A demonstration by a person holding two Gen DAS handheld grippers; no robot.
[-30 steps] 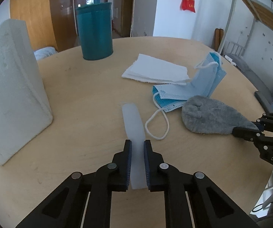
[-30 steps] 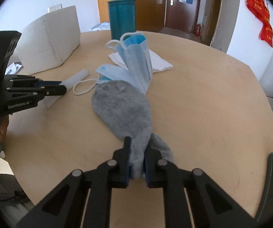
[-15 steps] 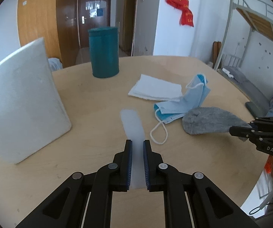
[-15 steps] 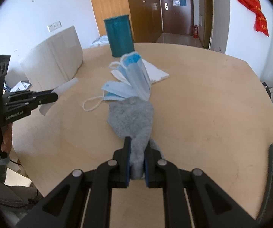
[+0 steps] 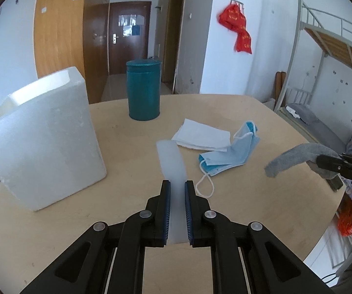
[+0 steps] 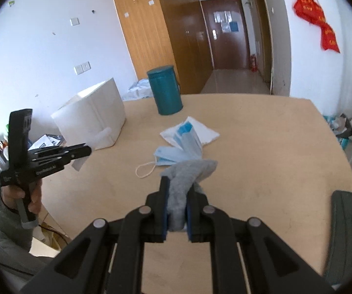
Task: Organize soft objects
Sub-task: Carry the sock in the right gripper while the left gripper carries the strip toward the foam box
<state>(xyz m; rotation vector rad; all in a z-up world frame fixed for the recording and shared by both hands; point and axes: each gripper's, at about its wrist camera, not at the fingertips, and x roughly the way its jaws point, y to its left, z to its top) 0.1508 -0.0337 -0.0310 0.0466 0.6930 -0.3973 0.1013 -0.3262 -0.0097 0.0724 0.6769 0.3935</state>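
Note:
My left gripper (image 5: 177, 191) is shut on a pale translucent white strip (image 5: 169, 161) and holds it above the round wooden table (image 5: 127, 142). It also shows in the right wrist view (image 6: 87, 150), strip (image 6: 79, 163) hanging from it. My right gripper (image 6: 177, 189) is shut on a grey sock (image 6: 188, 174), lifted off the table; the sock (image 5: 296, 156) droops from that gripper (image 5: 319, 163) at the right in the left wrist view. Blue face masks (image 5: 229, 155) (image 6: 178, 150) and a folded white cloth (image 5: 201, 137) (image 6: 207, 134) lie mid-table.
A white foam box (image 5: 41, 137) (image 6: 92, 120) stands at the table's left. A teal cylindrical can (image 5: 143, 93) (image 6: 164, 93) stands at the far edge. A dark chair back (image 6: 343, 232) is at the table's near right edge.
Both grippers have risen. The grey sock, which lay on the table by the masks, now hangs clear of it. The white strip has lifted off the table too.

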